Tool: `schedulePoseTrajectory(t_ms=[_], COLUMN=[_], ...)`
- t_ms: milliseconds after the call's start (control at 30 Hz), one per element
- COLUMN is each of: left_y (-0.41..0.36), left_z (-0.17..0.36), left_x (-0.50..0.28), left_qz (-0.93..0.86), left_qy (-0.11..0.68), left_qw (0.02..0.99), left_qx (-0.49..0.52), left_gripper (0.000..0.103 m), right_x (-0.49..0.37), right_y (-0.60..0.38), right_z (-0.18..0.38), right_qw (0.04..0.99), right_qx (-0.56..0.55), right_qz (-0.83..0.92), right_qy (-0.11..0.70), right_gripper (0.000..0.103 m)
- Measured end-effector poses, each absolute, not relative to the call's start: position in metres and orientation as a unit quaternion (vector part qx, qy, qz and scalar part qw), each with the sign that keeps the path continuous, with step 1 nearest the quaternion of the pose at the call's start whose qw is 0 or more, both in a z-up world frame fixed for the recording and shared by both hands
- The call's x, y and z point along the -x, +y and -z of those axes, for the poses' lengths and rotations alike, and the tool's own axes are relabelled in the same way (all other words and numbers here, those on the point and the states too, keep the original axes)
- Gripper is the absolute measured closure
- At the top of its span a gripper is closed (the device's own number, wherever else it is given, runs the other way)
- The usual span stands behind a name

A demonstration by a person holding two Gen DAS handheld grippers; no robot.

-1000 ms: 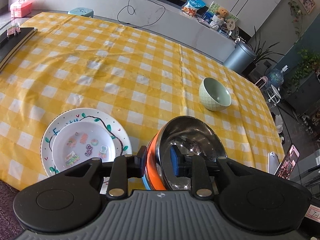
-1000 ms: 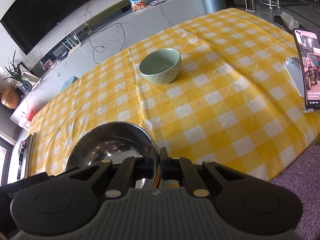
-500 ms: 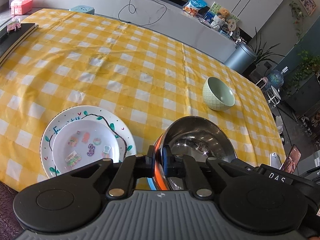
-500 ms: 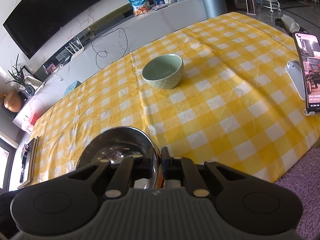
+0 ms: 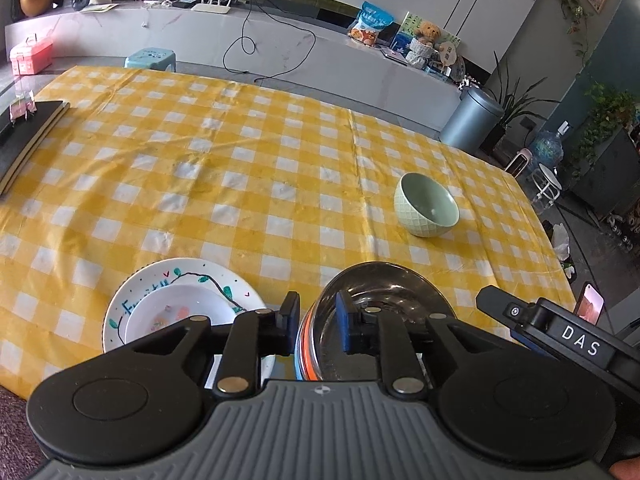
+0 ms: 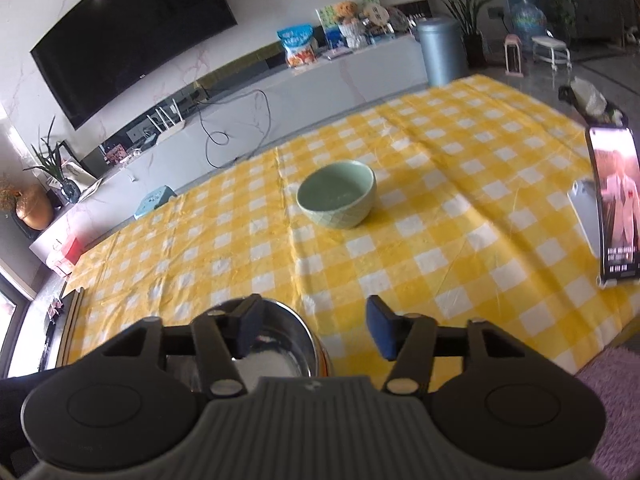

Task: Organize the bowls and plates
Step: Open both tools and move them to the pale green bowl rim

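Just ahead of the left gripper (image 5: 316, 322) a metal bowl (image 5: 380, 300) is set on the table (image 5: 240, 168), its rim between the fingers. Left of it a small plate (image 5: 176, 308) is stacked on a larger plate (image 5: 132, 300). Farther ahead, to the right, another bowl (image 5: 426, 210) is placed.

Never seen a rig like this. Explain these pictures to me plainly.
There is no robot. A person holds tongs in each hand, and a camera on each looks along its fingers. One picture is from the left tongs, the other from the right tongs. On the yellow checked tablecloth sit a steel bowl, a green bowl farther off, and a small plate stacked on a painted plate. Both tongs straddle the steel bowl's rim, but their jaws have just been opening, so nothing is gripped.
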State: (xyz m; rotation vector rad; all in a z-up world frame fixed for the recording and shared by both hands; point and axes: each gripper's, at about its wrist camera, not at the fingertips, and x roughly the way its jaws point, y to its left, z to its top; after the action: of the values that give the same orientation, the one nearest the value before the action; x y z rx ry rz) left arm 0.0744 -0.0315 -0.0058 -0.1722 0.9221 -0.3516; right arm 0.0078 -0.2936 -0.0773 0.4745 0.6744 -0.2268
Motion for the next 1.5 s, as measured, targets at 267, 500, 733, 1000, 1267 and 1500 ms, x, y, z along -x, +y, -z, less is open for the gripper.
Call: schedulePoseTrajectory(t_ms=[267, 500, 733, 1000, 1267, 1500], left_y=[-0.048, -0.065, -0.093, -0.122, -0.149, -0.164], left_z=[-0.011, -0.02, -0.017, -0.006, 0.004, 0.023], left_x=[-0.078, -0.091, -0.112, -0.146, -0.19, -0.23], left_qz=[0.182, 0.2, 0.229, 0.244, 0.254, 0.248], left_qy=[0.418, 0.416, 0.434, 0.464, 0.477, 0.496], left_qw=[0.889, 0.887, 0.872, 0.851, 0.842, 0.832], left_qx=[0.041, 0.029, 0.011, -0.003, -0.007, 0.008], left_gripper=[0.079, 0.073, 0.059, 0.047, 0.047, 0.047], right_x=[-0.01, -0.014, -0.034, -0.065, -0.103, -0.135], right_y=[-0.295, -0.304, -0.325, -0.354, -0.384, -0.4], right_z=[0.067, 0.068, 0.075, 0.089, 0.1, 0.109], right_qw=[0.924, 0.927, 0.908, 0.891, 0.879, 0.87], right_qx=[-0.2, -0.181, -0.204, -0.211, -0.233, -0.255], right_qz=[0.117, 0.146, 0.146, 0.159, 0.172, 0.17], right_qy=[0.303, 0.293, 0.335, 0.37, 0.38, 0.387], right_gripper=[0.019, 0.01, 0.011, 0.014, 0.02, 0.032])
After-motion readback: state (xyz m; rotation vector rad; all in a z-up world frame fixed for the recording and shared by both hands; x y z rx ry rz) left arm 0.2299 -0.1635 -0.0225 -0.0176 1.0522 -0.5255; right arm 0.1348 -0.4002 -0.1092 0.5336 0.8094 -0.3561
